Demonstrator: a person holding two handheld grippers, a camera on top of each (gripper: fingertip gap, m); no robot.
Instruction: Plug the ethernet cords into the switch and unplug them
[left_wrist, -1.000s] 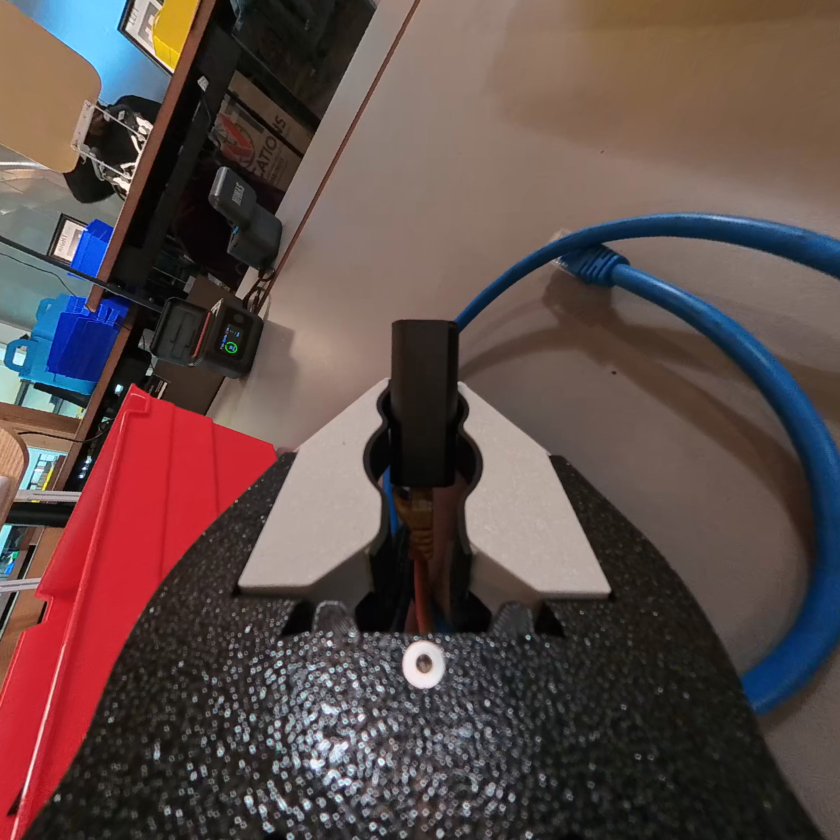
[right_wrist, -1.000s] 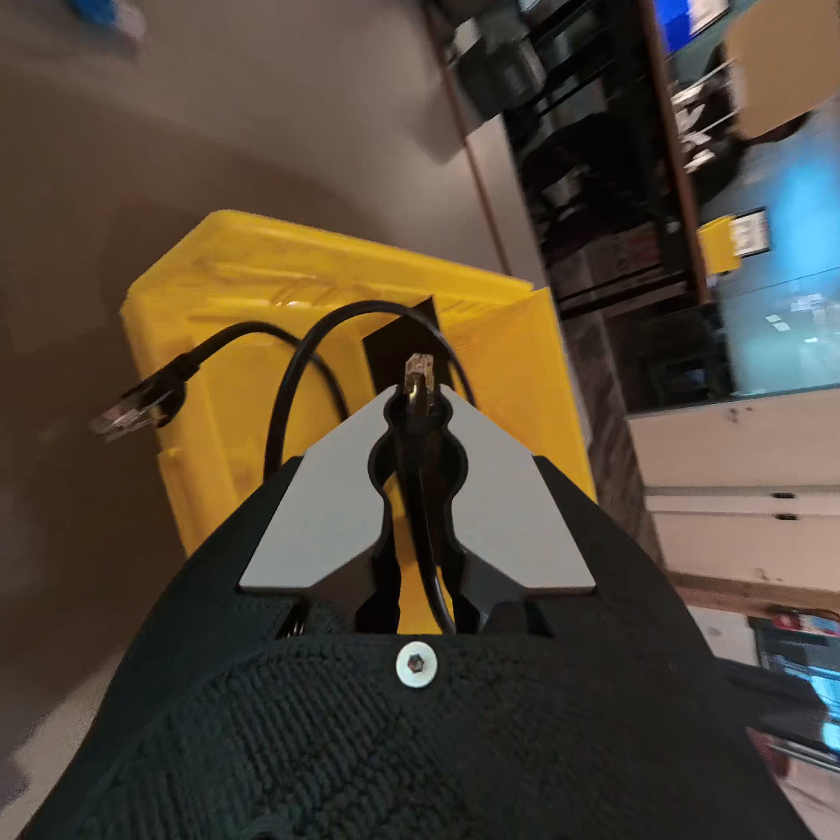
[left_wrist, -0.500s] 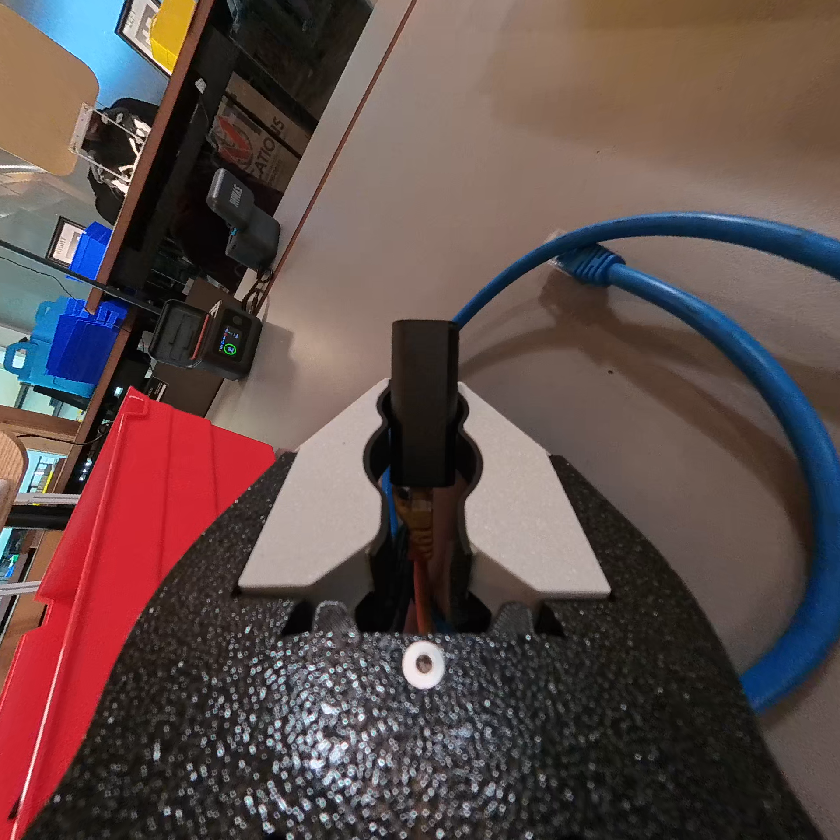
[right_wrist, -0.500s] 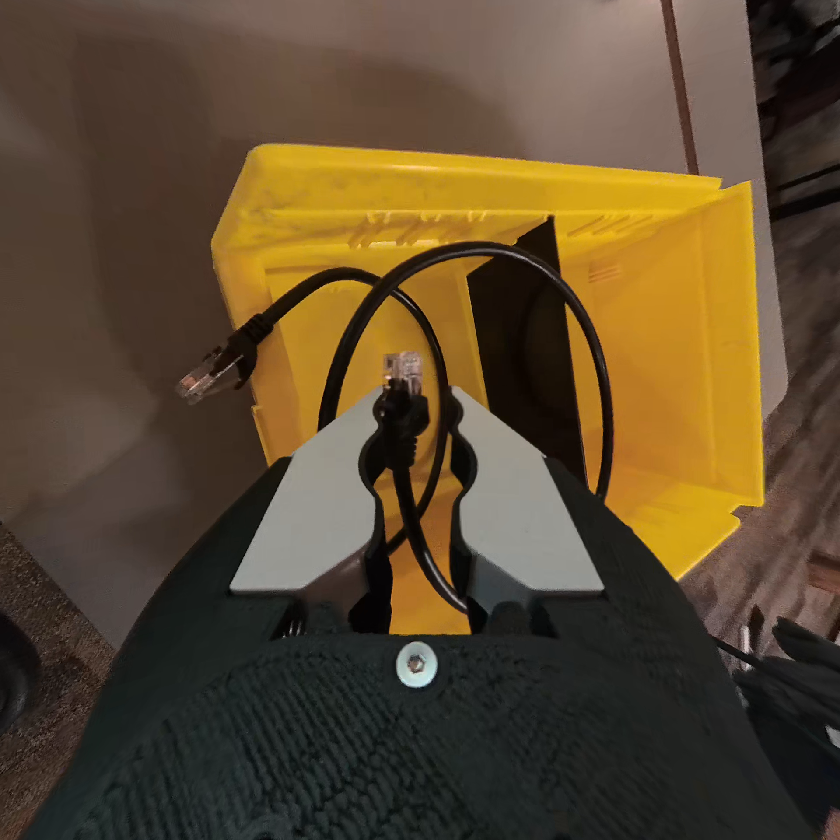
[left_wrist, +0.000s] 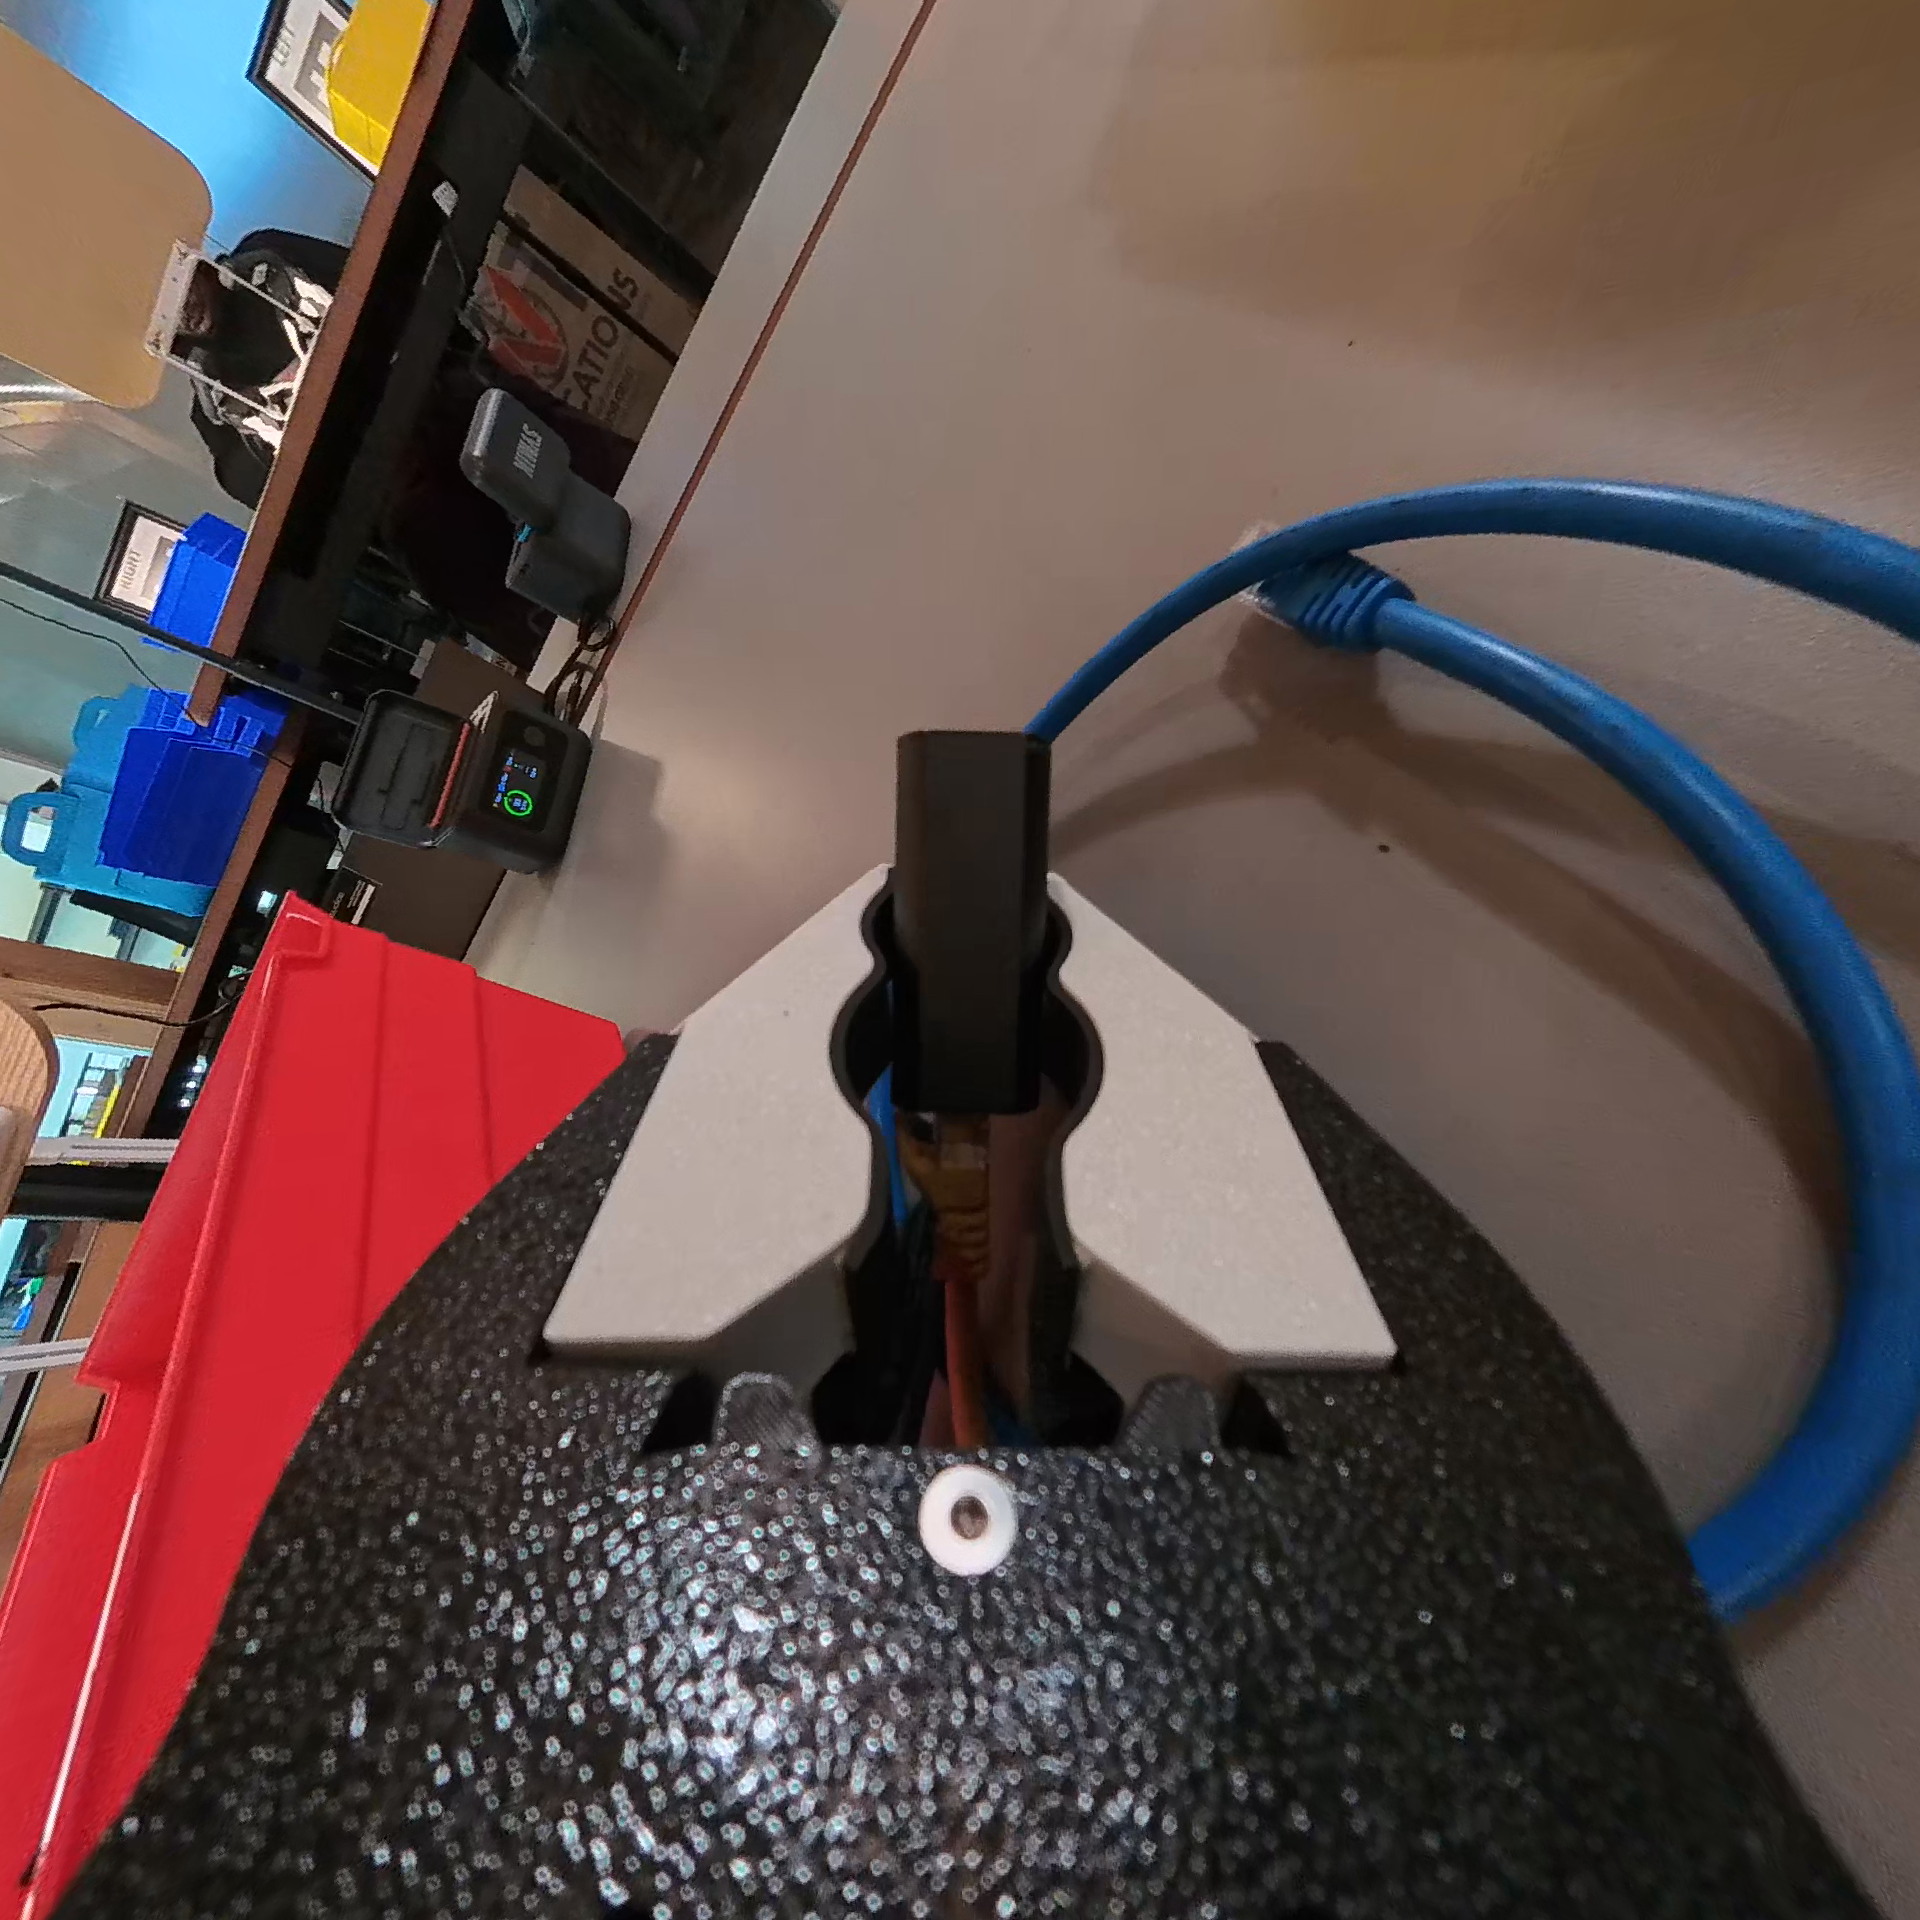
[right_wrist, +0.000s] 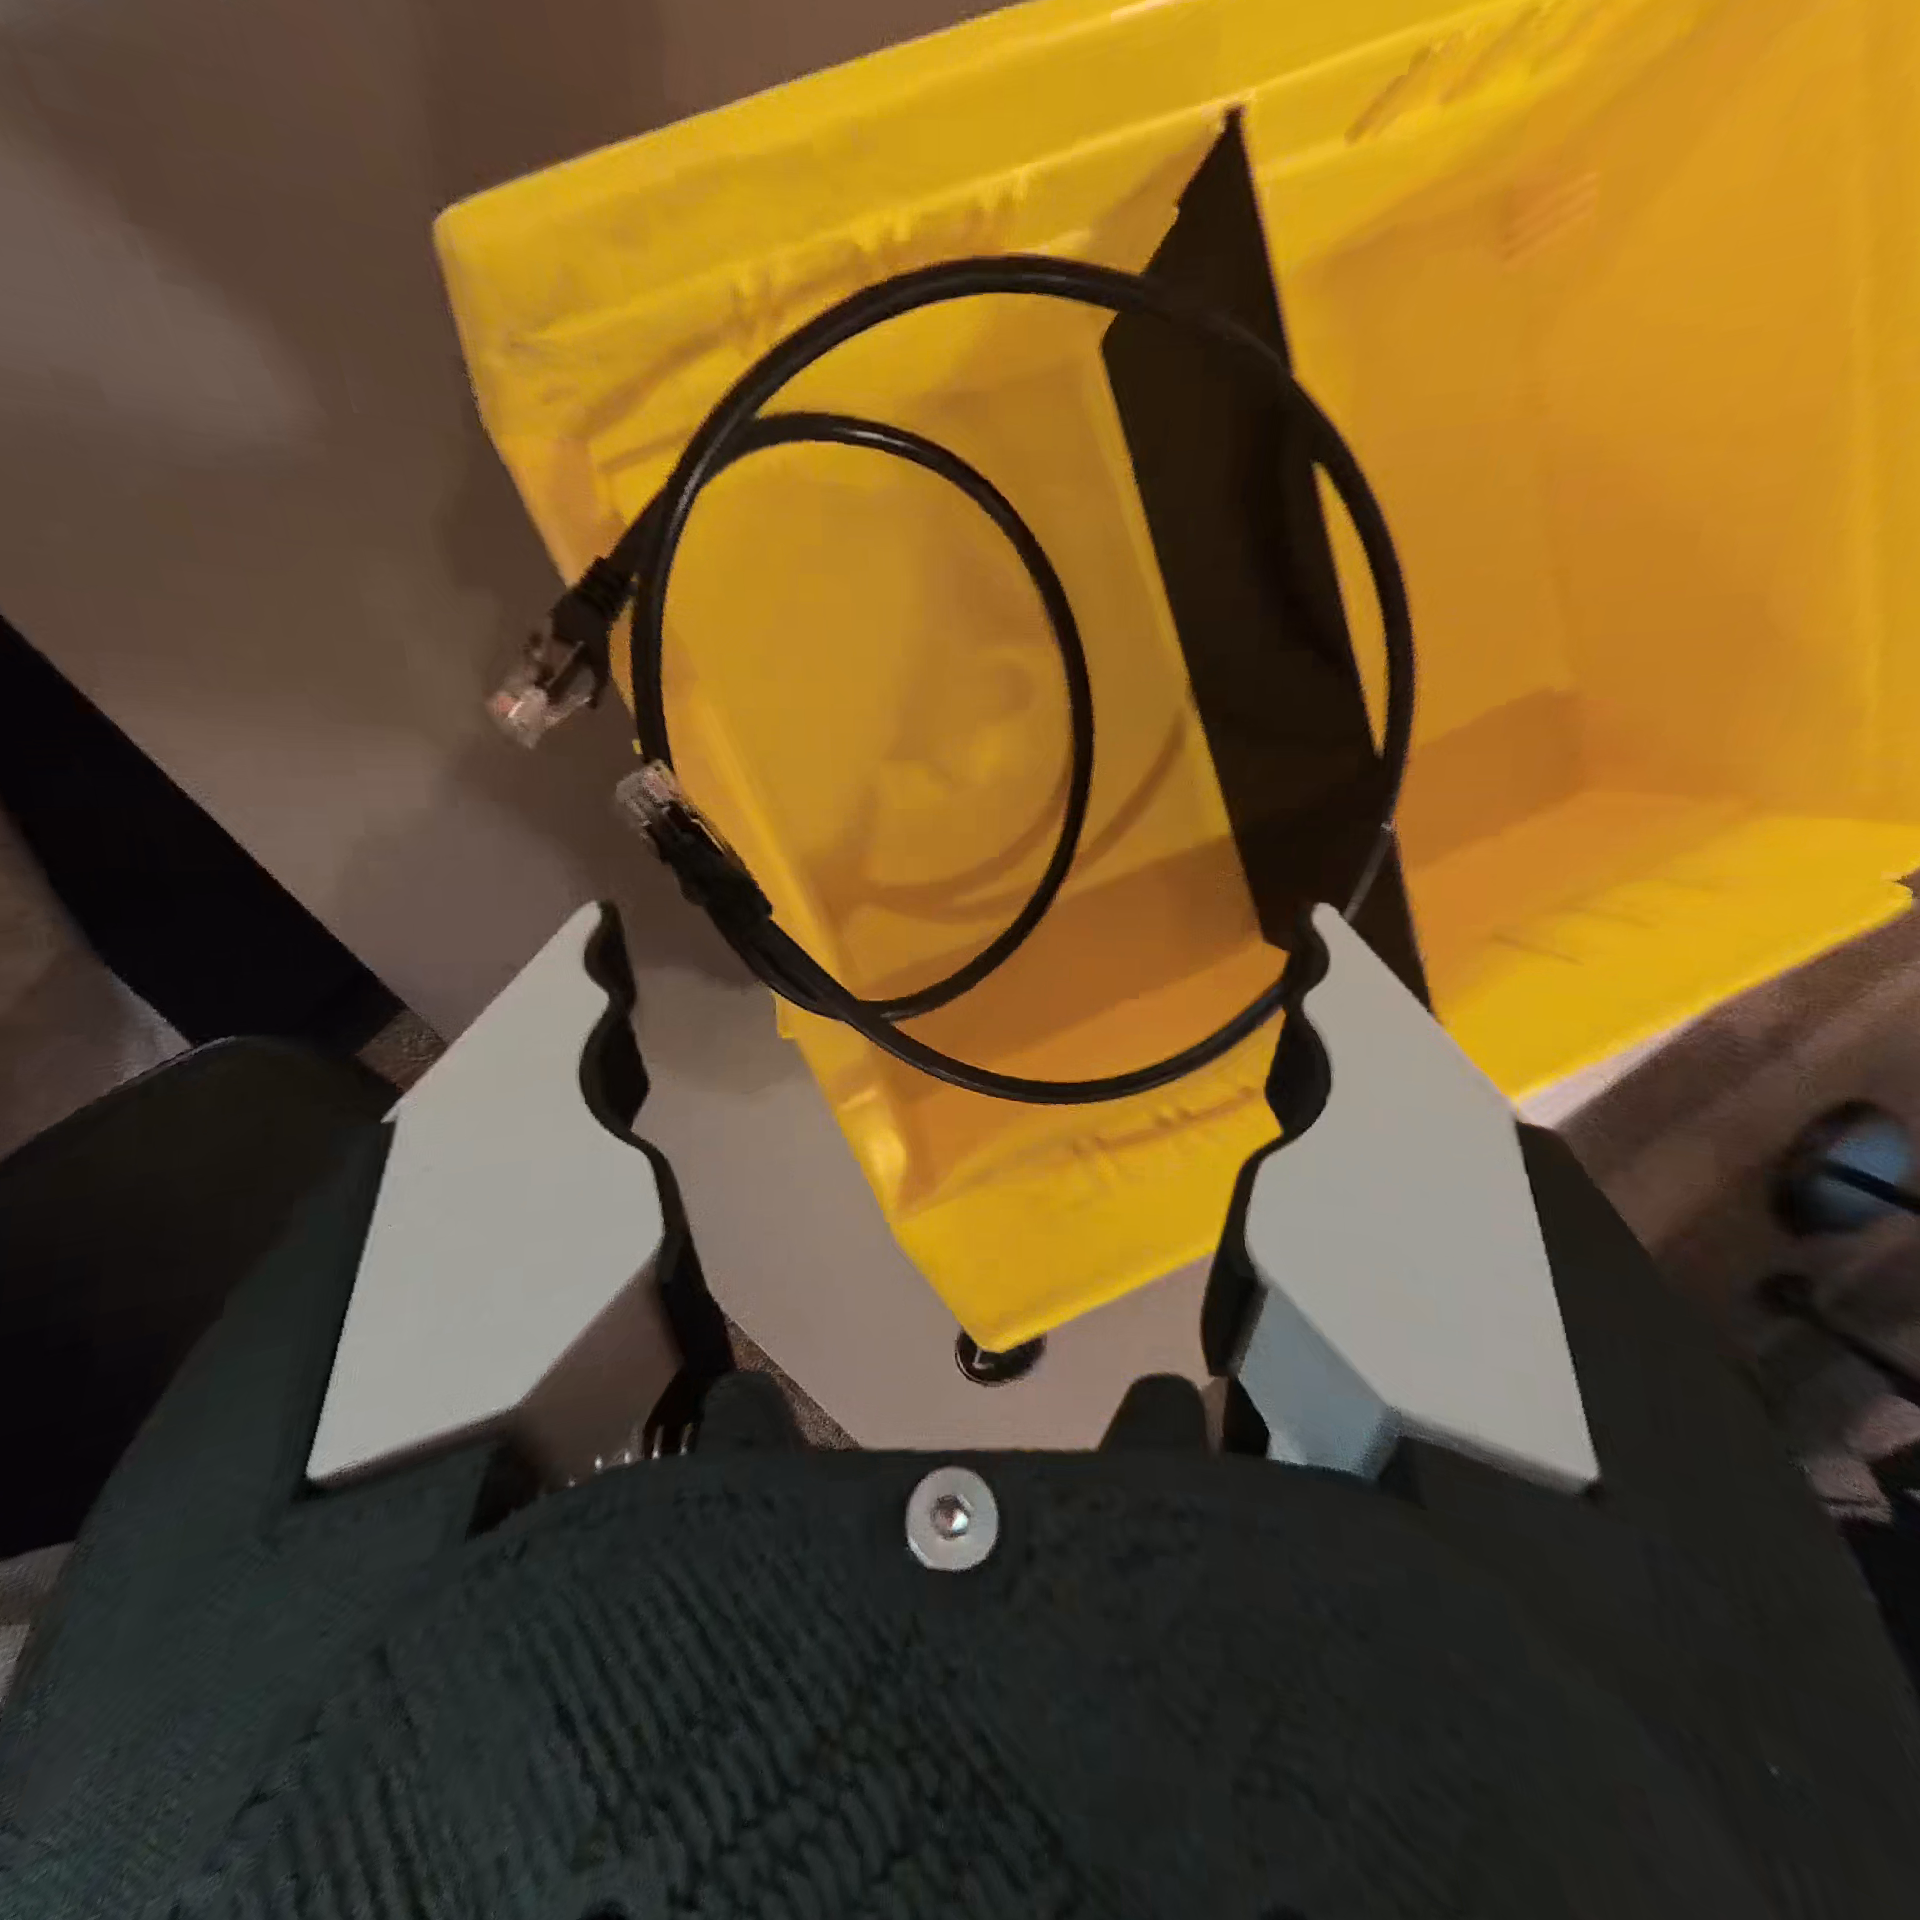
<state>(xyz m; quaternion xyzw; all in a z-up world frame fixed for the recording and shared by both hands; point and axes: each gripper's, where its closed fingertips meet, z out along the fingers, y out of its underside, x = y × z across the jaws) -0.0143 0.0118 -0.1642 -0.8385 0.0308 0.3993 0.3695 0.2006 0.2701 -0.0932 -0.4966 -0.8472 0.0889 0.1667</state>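
My left gripper (left_wrist: 966, 920) is shut on the black switch (left_wrist: 961, 831), held end-on above the beige table. An orange cord plug (left_wrist: 961, 1216) sits in the switch's near side between the fingers. A blue ethernet cord (left_wrist: 1766, 935) loops on the table to the right, its plug (left_wrist: 1330, 613) lying free. My right gripper (right_wrist: 956, 925) is open and empty. Just beyond it a thin black ethernet cord (right_wrist: 1086, 675) is coiled loose over the yellow bin (right_wrist: 1558, 520), with both plugs (right_wrist: 545, 675) free at the left. Its loop passes close by the right fingertip.
A black divider (right_wrist: 1247, 623) splits the yellow bin. A red bin (left_wrist: 260, 1247) stands close on the left of the left gripper. A black device with a lit screen (left_wrist: 457, 779) and a dark charger (left_wrist: 540, 488) sit at the table's far edge. Some 35 cm of space lies between my two pairs of fingers.
My right gripper has opened and let go of the black cord's plug; the cord now hangs loose over the yellow bin. The left gripper and switch have not moved.
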